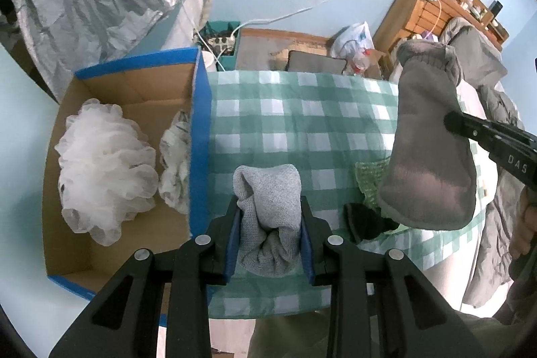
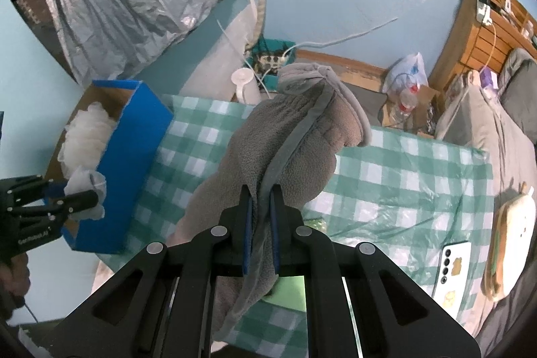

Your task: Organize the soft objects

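My left gripper (image 1: 271, 217) is shut on a light grey rolled sock (image 1: 268, 217), held over the green checked cloth (image 1: 285, 123) just right of the blue cardboard box (image 1: 199, 136). The box holds a white mesh bath pouf (image 1: 104, 170) and a crumpled white item (image 1: 176, 163). My right gripper (image 2: 260, 210) is shut on the edge of a grey fleece mitten (image 2: 268, 140), held up above the cloth. The mitten also shows in the left wrist view (image 1: 426, 136). A dark item (image 1: 365, 220) and a green mesh item (image 1: 369, 180) lie under it.
The box also shows in the right wrist view (image 2: 134, 156), with the left gripper (image 2: 84, 197) at its near corner. A phone (image 2: 451, 270) and a cream plush item (image 2: 513, 230) lie on the right. Power strip, bags and a wooden shelf (image 2: 470, 32) stand behind.
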A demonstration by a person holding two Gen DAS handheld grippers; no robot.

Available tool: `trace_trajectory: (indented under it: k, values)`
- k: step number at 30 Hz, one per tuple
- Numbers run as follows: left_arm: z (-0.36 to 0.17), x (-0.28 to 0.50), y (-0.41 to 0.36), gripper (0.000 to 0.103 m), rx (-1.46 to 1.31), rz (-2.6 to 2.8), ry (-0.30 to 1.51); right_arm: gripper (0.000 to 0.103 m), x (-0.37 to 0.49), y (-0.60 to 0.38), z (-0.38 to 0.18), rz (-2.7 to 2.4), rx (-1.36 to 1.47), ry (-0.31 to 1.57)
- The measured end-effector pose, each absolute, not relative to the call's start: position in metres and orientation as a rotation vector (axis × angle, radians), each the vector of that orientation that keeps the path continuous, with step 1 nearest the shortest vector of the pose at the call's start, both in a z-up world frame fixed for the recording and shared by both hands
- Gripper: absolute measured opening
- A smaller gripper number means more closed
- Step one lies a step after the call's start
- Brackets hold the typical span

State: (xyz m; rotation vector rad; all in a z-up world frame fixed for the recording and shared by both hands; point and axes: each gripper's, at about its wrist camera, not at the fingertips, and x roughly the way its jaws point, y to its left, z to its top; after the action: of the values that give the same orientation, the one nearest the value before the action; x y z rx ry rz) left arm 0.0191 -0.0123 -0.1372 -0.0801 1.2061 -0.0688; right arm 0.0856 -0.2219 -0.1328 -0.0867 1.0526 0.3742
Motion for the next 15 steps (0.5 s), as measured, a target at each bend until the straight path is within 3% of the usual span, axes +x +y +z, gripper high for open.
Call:
trace_trajectory:
  k: [15]
  values:
    - [-0.122, 0.017, 0.018, 0.031, -0.127, 0.007, 1.165, 0.008, 0.083, -0.186, -0.114, 0.465, -0.116, 1.016]
